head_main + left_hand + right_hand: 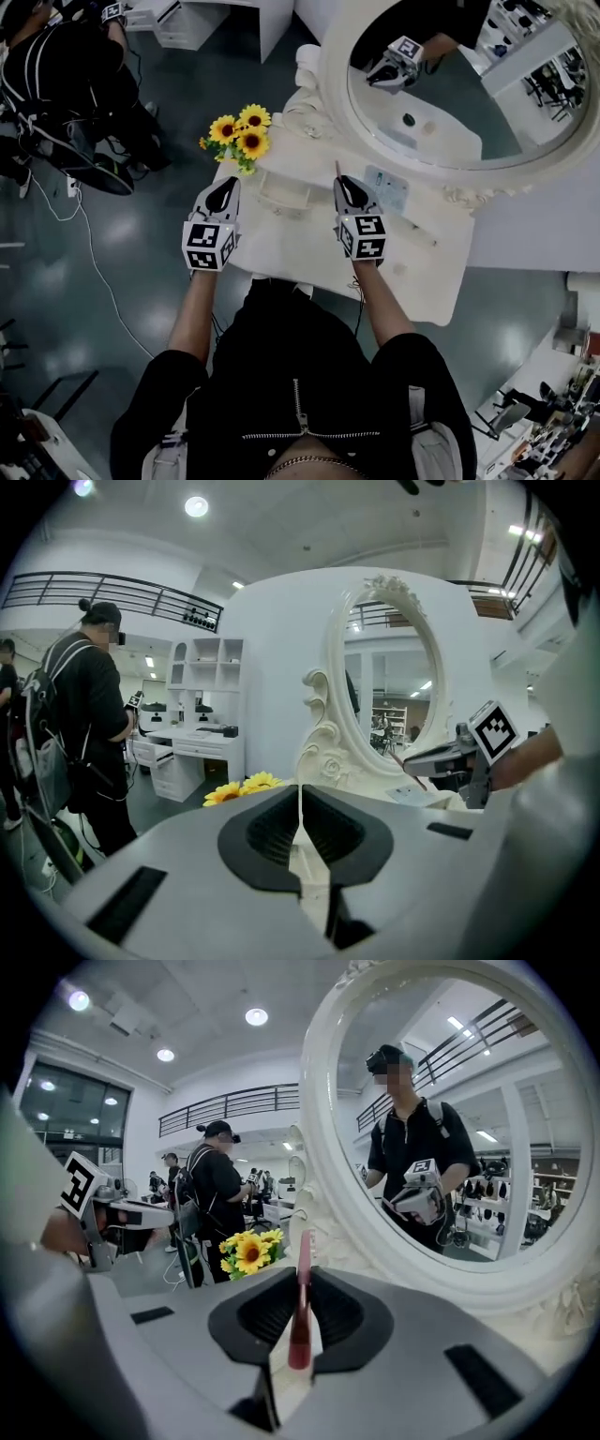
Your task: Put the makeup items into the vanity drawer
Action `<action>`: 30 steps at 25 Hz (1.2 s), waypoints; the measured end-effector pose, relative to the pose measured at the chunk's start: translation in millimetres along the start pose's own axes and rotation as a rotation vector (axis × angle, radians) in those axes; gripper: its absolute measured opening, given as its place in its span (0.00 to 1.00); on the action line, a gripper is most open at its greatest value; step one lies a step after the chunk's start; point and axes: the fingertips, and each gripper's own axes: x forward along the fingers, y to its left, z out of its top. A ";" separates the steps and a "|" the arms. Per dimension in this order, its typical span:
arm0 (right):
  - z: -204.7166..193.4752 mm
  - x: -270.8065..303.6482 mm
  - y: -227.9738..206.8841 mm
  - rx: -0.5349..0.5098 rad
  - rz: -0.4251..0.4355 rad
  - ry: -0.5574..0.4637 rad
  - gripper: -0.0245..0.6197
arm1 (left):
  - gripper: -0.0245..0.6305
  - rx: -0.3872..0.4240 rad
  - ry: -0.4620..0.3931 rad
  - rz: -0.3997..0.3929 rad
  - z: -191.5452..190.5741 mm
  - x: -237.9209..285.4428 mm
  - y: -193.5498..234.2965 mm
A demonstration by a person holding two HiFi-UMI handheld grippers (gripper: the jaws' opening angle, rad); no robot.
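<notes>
Over the near half of the worktop (pixel 422 272), a thin pink stick (pixel 300 1309) is gripped in the right gripper (pixel 341 183). It lies along the jaws with its tip past the fingertips. The left gripper (pixel 227 187) is clenched on nothing, level with the right one and near the sunflowers (pixel 241 133). No drawer is seen; it is judged to sit under the front edge, hidden by the person's body.

Risks:
- The stick is pinched on a narrow line, so it could pivot or slip if swung fast or knocked.
- Its free tip points toward the mirror (pixel 469 84), which stands close ahead.
- A clear tray (pixel 281 192) lies between the grippers and a packet (pixel 386 187) sits just right of the right one; either could be swept on a low pass.

Room: open space is left toward the person and over the worktop's right part. The left gripper is hemmed in by the flowers and the left edge.
</notes>
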 end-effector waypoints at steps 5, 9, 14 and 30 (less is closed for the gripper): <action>-5.6 23.8 30.8 -0.038 0.079 0.037 0.12 | 0.08 -0.028 0.018 0.047 -11.4 -18.0 17.2; -19.5 40.6 52.0 -0.082 0.139 0.077 0.12 | 0.08 -0.043 0.033 0.066 -17.1 -22.4 21.1; -43.7 63.3 76.5 -0.141 0.205 0.140 0.12 | 0.08 -0.062 0.053 0.075 -28.2 -24.4 24.0; -118.7 118.0 123.2 -0.310 0.351 0.357 0.12 | 0.08 -0.114 0.113 0.139 -65.1 -42.2 43.4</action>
